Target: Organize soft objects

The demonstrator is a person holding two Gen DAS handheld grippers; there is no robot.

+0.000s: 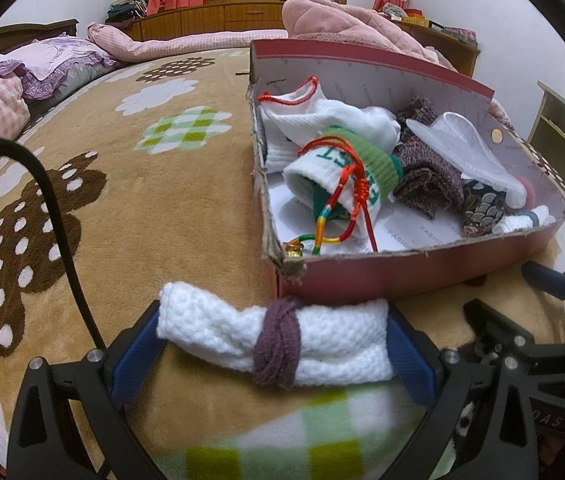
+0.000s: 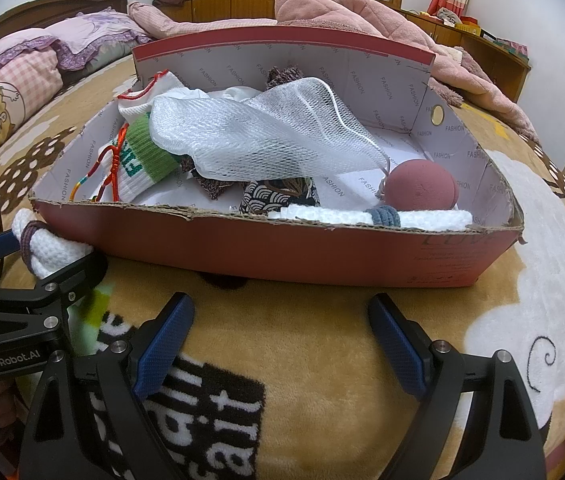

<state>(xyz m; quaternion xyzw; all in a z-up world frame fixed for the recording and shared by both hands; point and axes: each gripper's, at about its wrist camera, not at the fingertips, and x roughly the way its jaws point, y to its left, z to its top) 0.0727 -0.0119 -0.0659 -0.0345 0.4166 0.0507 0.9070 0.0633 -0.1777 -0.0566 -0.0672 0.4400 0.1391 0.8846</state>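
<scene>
The left tongs (image 1: pixel 272 344) grip a rolled white knit cloth (image 1: pixel 218 332) bound by a purple band (image 1: pixel 278 348), held just beside the near corner of the red cardboard box (image 2: pixel 322 248) on the bed's tan blanket (image 1: pixel 122 200). The right tongs (image 2: pixel 282 344) hang open and empty before the box, which holds socks, a mesh bag (image 2: pixel 274 136) and a pink ball (image 2: pixel 420 186).

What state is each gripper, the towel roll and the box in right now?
Left gripper: shut on the white towel roll, outside the box.
Right gripper: open, empty, over the blanket.
Red shoebox: open-topped, partly filled.
Second towel roll: lying in the box by the front wall.
Mesh bag: draped over the socks.
Red ball: resting inside the box.
</scene>
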